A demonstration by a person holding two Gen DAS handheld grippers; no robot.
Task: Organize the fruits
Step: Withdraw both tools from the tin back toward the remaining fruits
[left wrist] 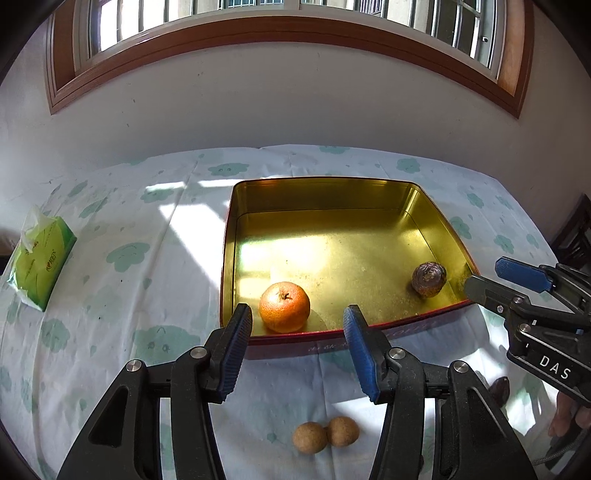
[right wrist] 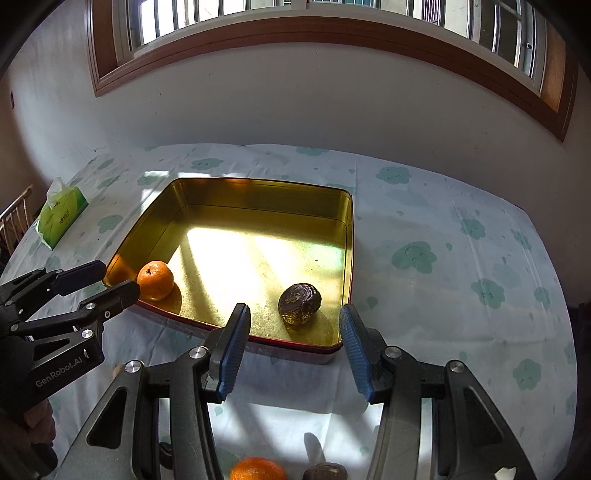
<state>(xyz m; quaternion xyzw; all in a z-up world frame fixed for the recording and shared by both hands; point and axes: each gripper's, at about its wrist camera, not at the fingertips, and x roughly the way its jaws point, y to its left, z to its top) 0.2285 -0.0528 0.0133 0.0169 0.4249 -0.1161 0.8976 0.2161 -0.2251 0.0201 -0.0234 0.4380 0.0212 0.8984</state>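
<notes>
Both the left gripper (left wrist: 297, 332) and the right gripper (right wrist: 293, 334) hang open and empty above the tin (left wrist: 436, 218), where an orange (left wrist: 284, 312) and a dark fruit (right wrist: 299, 303) already lie. For the next pick, it is better to lower slowly onto the two brown fruits (left wrist: 325, 434) on the cloth in front

Daylight from wood-framed barred window (left wrist: 280, 22); barred sun patches glare on gold metal tray floor (right wrist: 258, 254), pale cloud-print tablecloth (left wrist: 122, 266). Sharp focus; fisheye bending, dark corner vignetting.
</notes>
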